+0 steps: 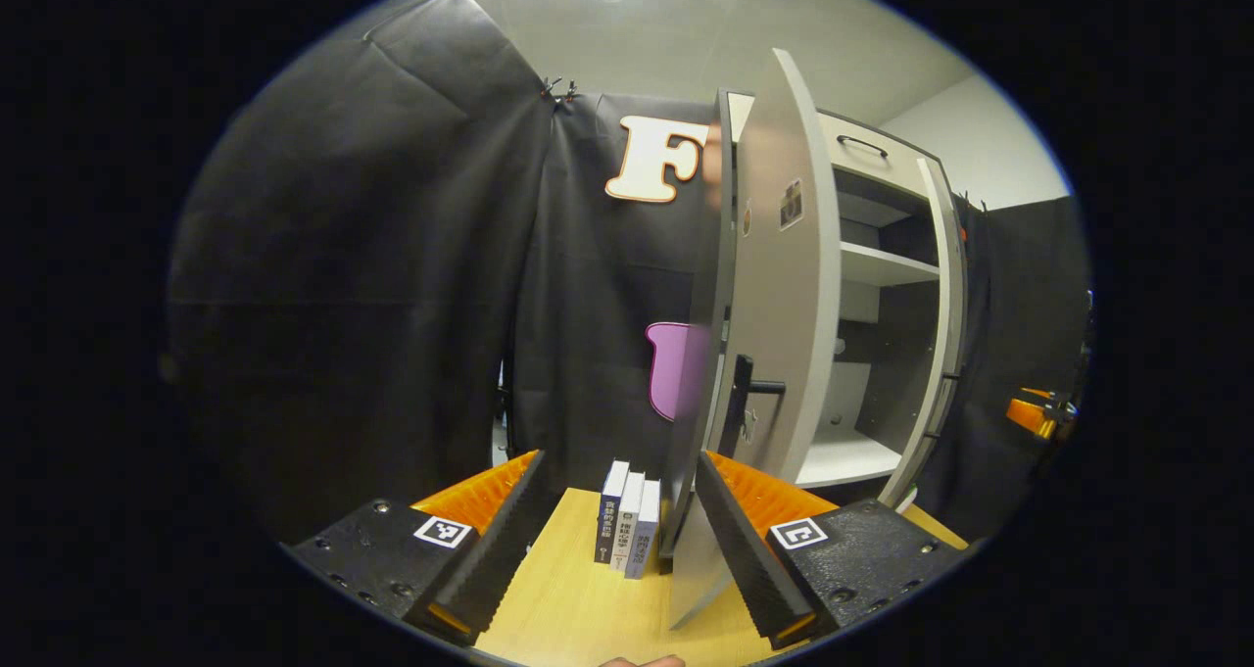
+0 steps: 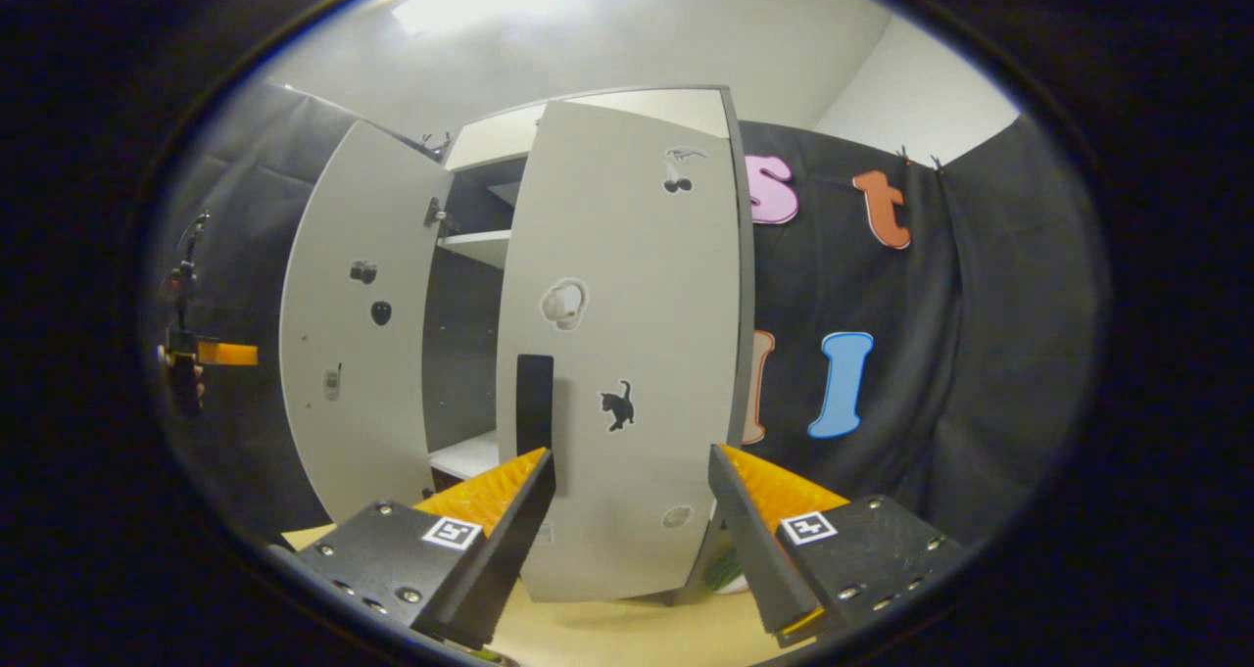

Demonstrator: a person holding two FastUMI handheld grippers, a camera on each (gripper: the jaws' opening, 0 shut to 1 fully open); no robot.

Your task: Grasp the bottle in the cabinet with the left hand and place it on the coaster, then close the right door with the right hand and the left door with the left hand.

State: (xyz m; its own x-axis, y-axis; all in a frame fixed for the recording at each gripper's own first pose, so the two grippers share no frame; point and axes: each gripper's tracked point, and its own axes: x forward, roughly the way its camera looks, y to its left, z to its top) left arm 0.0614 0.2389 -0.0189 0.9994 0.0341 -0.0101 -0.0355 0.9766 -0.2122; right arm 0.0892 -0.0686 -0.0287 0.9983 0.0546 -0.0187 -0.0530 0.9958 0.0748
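The white cabinet (image 1: 882, 265) stands on a wooden table with both doors ajar. In the left gripper view the left door (image 1: 784, 305) swings out edge-on, just right of my open left gripper (image 1: 619, 461), its dark handle (image 1: 754, 388) above the right finger. The right door (image 1: 945, 334) stands farther right. In the right gripper view the right door (image 2: 627, 305) faces my open right gripper (image 2: 632, 452) at close range, its handle (image 2: 534, 403) above the left finger. I cannot tell whether they touch. A small green and white thing (image 2: 725, 569) peeks past the door's lower right corner.
Three books (image 1: 627, 525) stand upright on the wooden table (image 1: 568, 608) between my left fingers and the left door. The open left door (image 2: 353, 354) and the far-off left gripper (image 2: 196, 354) sit at the left of the right gripper view. Black cloth walls surround the booth.
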